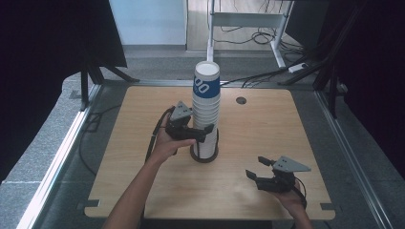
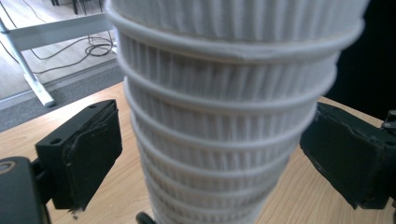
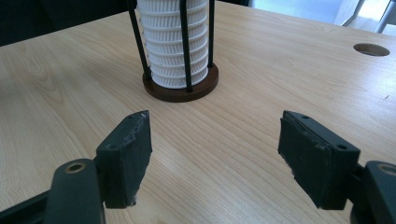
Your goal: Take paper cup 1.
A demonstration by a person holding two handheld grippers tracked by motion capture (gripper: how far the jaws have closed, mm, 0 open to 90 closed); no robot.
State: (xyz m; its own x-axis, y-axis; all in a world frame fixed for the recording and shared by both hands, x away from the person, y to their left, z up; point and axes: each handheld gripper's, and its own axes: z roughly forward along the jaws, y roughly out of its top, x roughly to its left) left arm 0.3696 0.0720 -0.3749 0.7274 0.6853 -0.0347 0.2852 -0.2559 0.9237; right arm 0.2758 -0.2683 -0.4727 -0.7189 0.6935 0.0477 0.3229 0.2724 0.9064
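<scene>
I see the stack of paper cups [image 1: 206, 112] standing upright in its round dark holder [image 1: 204, 155] near the middle of the wooden table [image 1: 267, 138]. My left gripper [image 1: 204, 135] sits around the lower part of the stack, jaws spread wide; in the left gripper view the pads seem just clear of the ribbed sides, though it's close. My right gripper [image 1: 258, 168] rests low over the table, well apart from the stack, jaws apart with nothing between them.
</scene>
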